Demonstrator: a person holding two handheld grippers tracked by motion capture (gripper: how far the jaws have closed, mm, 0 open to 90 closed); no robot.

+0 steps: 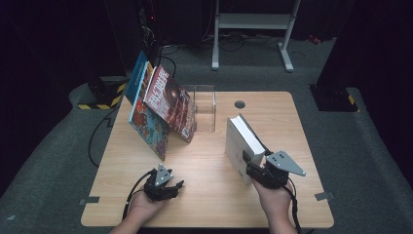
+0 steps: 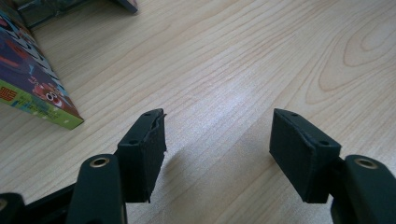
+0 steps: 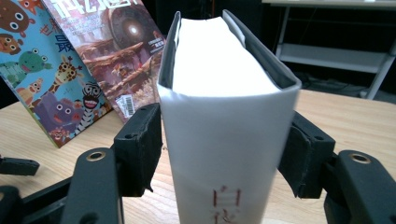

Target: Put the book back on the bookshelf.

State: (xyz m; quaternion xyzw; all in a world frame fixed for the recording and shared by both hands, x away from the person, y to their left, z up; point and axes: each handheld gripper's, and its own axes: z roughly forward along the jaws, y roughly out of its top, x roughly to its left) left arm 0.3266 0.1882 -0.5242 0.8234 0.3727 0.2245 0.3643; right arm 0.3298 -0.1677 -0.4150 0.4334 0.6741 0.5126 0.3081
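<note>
Wooden table: right gripper fingers clamp white book; left gripper fingers open

A thick white book stands upright on the right half of the bench, spine toward the person. Its cover is plain white with a darker inside edge at the top, and the block of white pages shows between the covers. Red characters run down the lower part of the spine. The right tool clamps its spine end from both sides.
</note>
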